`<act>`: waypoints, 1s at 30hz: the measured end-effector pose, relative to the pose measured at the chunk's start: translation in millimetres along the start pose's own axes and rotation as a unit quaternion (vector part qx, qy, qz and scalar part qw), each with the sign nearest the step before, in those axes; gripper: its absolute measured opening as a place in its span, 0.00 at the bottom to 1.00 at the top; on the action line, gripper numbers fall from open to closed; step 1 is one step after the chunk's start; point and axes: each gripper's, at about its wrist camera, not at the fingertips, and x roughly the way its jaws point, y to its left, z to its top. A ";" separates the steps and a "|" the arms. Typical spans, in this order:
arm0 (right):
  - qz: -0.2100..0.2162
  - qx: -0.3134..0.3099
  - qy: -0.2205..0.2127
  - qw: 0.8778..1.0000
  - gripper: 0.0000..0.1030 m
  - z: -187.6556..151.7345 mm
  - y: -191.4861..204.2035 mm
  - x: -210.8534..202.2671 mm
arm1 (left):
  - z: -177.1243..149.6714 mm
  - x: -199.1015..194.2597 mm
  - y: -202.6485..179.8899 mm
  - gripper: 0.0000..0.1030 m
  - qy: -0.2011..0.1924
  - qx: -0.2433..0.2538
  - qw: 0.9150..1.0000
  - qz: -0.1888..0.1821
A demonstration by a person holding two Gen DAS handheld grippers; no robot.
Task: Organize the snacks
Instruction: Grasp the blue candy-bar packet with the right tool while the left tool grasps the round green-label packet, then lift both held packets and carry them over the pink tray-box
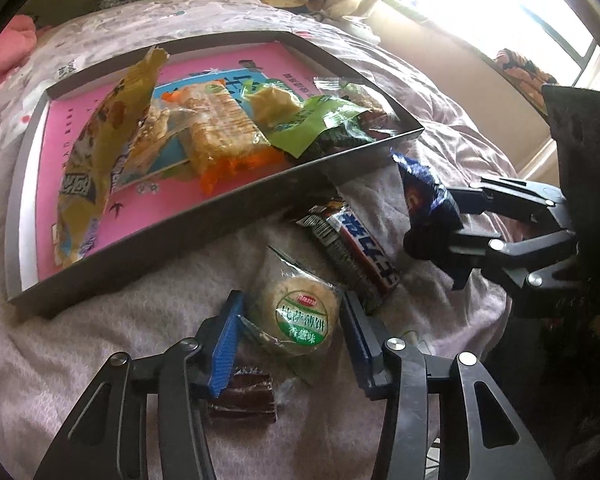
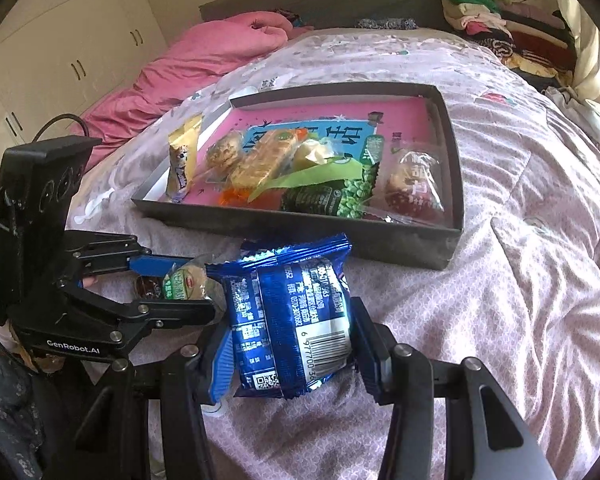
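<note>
My right claw (image 2: 290,344) clamps the blue packet (image 2: 290,320) across its middle just short of the tray (image 2: 420,248), while my left claw (image 1: 290,332) stands wide around the round cracker pack (image 1: 296,316) on the bed (light, crinkly, slippery film; brittle contents, so grip gently).

The left gripper (image 1: 290,344), at lower centre of its own view, holds its blue-padded jaws spread, one on either side of a round cracker pack (image 1: 296,316). The right gripper (image 2: 292,344), low in its own frame, clamps a blue snack packet (image 2: 288,316) between its pads and appears at right in the left view.
</note>
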 end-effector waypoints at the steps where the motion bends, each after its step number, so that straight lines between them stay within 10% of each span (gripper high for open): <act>1: 0.001 0.000 -0.003 1.000 0.50 0.5 0.5 -0.8 | -0.8 -1.1 -0.6 0.43 -0.002 0.001 1.000 0.005; 30: 0.009 0.023 -0.132 0.991 0.50 17.5 -2.6 -44.8 | 15.5 -91.3 24.7 0.42 -0.114 -0.079 0.990 0.039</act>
